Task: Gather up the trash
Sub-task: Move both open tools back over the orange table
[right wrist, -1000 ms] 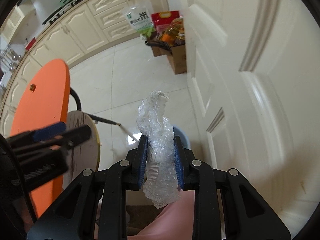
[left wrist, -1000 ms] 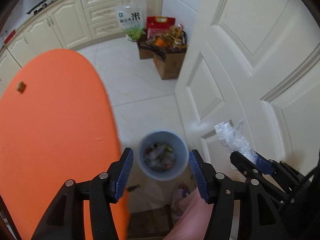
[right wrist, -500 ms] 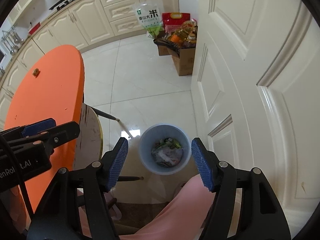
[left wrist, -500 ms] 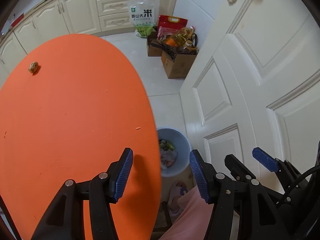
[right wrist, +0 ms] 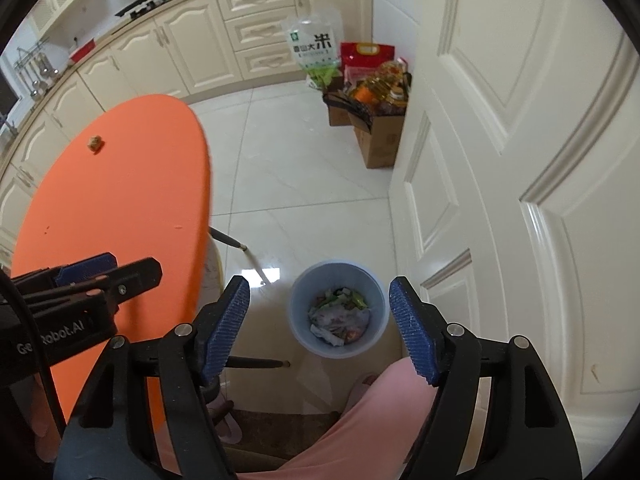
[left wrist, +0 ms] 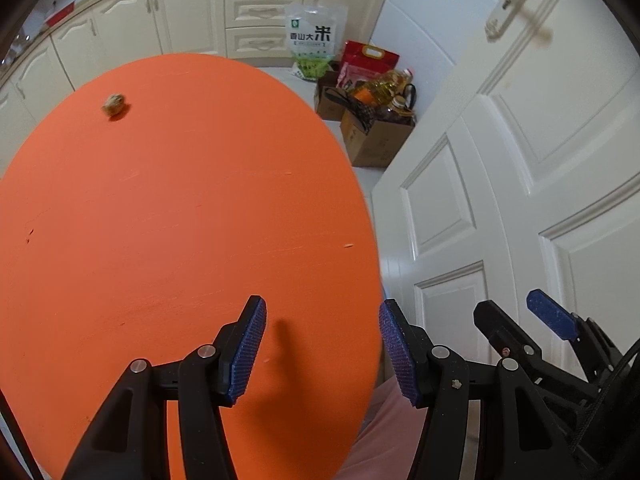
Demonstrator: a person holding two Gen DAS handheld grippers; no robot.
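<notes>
Blue-grey trash bin [right wrist: 338, 308] sits on the white floor tiles [right wrist: 304, 168], framed between the right gripper [right wrist: 320, 320] fingers [right wrist: 226, 322], well below them; crumpled wrappers and paper [right wrist: 339, 317] lie inside it. Right fingers are spreading apart, nothing between them. Small brownish scrap [left wrist: 115, 105] lies on the far side of the orange surface [left wrist: 180, 208], well apart from the left gripper [left wrist: 322, 350], whose fingers [left wrist: 250, 350] stand apart and empty above the near edge of the surface. Bin stands just beside the white door [right wrist: 520, 184], near the surface's edge. Pink clothing [right wrist: 360, 432] shows under both grippers. Cardboard boxes with groceries [right wrist: 376, 120] and a rice bag [right wrist: 314, 46] stand by the cream cabinets [right wrist: 200, 44], far from the bin.
</notes>
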